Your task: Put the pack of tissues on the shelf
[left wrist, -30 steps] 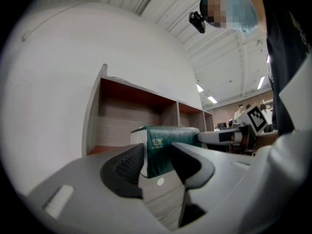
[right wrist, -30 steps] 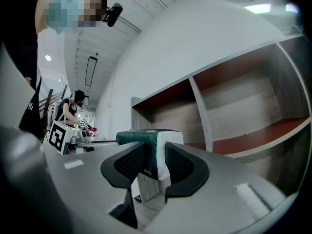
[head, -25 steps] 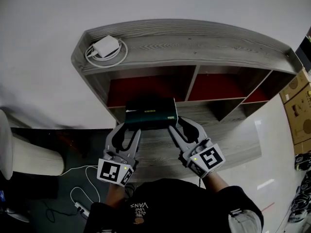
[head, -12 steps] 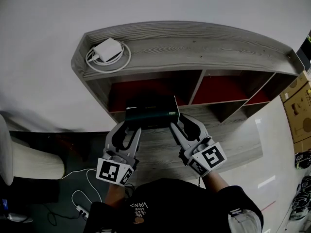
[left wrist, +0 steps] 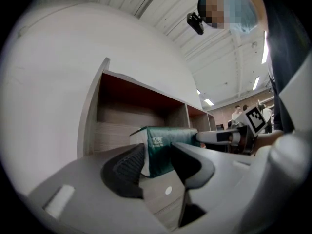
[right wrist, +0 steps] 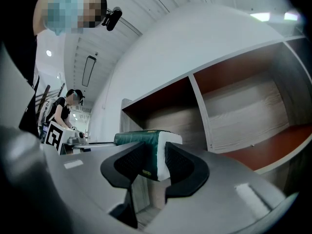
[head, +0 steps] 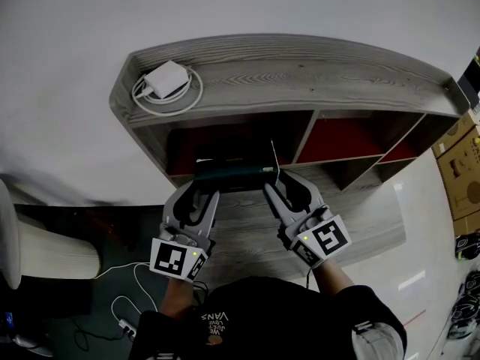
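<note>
The pack of tissues (head: pixel 232 172) is dark green with white ends and lies level at the mouth of the shelf's left compartment (head: pixel 225 135). My left gripper (head: pixel 199 190) holds its left end and my right gripper (head: pixel 280 186) holds its right end. In the left gripper view the pack (left wrist: pixel 165 147) sits between the dark pads of the left gripper (left wrist: pixel 157 162), low over the wooden board. The right gripper view shows the pack's white end (right wrist: pixel 165 152) pinched between the pads of the right gripper (right wrist: pixel 158 162). The pack's far side is hidden in the compartment's shadow.
The grey wooden shelf (head: pixel 315 70) has red-backed compartments, and a white charger with coiled cable (head: pixel 166 76) lies on its top left. Cardboard boxes (head: pixel 461 163) stand at the right. A white cylinder (head: pixel 52 250) and floor cables (head: pixel 124 295) are at the left.
Both grippers have carried the pack forward, from in front of the shelf into the mouth of the left compartment. Their hold on it looks unchanged.
</note>
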A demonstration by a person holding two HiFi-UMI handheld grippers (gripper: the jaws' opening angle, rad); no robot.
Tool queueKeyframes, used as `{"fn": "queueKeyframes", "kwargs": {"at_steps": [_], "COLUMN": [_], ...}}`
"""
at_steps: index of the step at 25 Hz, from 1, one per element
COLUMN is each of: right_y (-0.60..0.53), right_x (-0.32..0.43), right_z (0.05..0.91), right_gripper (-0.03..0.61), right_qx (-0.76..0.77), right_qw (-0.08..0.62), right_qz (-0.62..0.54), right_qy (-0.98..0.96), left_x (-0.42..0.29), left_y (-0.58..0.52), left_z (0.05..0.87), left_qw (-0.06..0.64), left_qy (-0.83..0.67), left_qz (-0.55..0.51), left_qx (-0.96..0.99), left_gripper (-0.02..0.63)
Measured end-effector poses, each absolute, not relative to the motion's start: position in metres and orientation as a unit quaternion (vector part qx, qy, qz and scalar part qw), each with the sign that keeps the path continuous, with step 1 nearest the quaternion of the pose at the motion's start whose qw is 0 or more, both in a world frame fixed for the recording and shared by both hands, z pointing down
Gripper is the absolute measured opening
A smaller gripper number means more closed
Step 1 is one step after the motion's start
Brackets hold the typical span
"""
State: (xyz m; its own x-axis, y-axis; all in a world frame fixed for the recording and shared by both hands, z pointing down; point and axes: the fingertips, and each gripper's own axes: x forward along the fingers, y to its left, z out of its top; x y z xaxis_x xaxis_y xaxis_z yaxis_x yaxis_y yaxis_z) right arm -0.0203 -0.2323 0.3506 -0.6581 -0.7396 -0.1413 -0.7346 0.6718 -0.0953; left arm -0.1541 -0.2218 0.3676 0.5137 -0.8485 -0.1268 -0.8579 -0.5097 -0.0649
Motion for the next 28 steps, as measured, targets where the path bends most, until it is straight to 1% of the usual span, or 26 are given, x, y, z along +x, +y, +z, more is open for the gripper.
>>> {"fn": "queueKeyframes", "kwargs": {"at_steps": [2, 6, 16, 20, 28], "right_y": [-0.235, -0.241, -0.254, -0.258, -0.271], "right_x": [-0.022, -0.022, -0.025, -0.029, -0.031], "right_z": [0.348, 0.359, 0.362, 0.366, 0.37], "right_gripper": [0.13, 0.13, 0.131, 0.13, 0.131], "right_qx": [-0.402, -0.406, -0.409, -0.41, -0.439], "right_qw": [0.09, 0.067, 0.067, 0.045, 0.024], "right_qz": [-0.017, -0.021, 0.0, -0.002, -0.01], "right_qy": [0.911, 0.911, 0.91, 0.911, 0.898], "left_x": [-0.154, -0.155, -0.159, -0.161, -0.163], "left_y": [-0.225, -0.231, -0.243, -0.249, -0.262], "left_z": [0.369, 0.372, 0.38, 0.382, 0.387], "left_qw": [0.059, 0.059, 0.055, 0.054, 0.05], "left_qy": [0.492, 0.494, 0.503, 0.511, 0.528], "left_qz": [0.038, 0.033, 0.028, 0.023, 0.016], "left_qx": [-0.868, -0.867, -0.862, -0.858, -0.848], "left_gripper": [0.193, 0.193, 0.193, 0.193, 0.193]}}
